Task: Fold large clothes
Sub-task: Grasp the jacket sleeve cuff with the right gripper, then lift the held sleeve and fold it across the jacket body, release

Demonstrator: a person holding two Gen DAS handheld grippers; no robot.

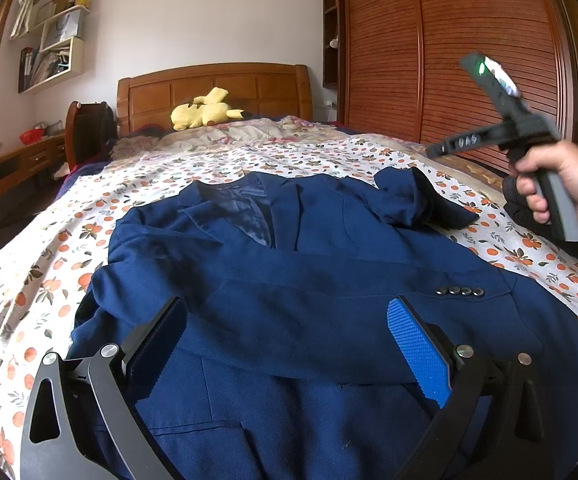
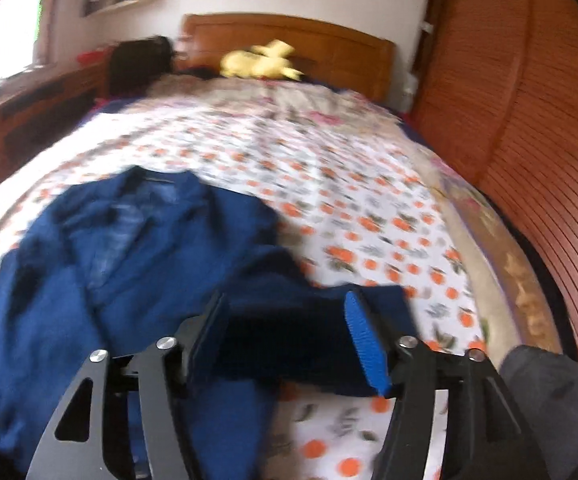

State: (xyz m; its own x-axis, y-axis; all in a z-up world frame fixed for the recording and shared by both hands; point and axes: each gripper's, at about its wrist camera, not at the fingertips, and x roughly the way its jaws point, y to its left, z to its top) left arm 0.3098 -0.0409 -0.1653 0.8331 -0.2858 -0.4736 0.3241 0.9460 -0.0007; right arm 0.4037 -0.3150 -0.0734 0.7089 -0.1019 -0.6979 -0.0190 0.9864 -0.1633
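A navy blue suit jacket [image 1: 309, 280] lies face up on the bed, its collar toward the headboard. One sleeve is folded across its front, and its cuff buttons [image 1: 459, 291] lie at the right. The other sleeve [image 1: 413, 200] is bunched up at the far right shoulder. My left gripper [image 1: 287, 308] hovers open over the jacket's lower front with nothing between its pads. In the blurred right wrist view, my right gripper [image 2: 285, 304] is open just over that bunched sleeve [image 2: 289, 336], and its pads do not press on it. A hand [image 1: 557, 176] holds the right gripper's handle.
The bed's sheet [image 1: 49, 288] has an orange fruit print. A yellow plush toy [image 1: 205, 110] lies by the wooden headboard [image 1: 217, 88]. A slatted wooden wardrobe [image 1: 449, 60] lines the right side. A desk [image 1: 9, 160] and a dark chair [image 1: 89, 132] stand at the left.
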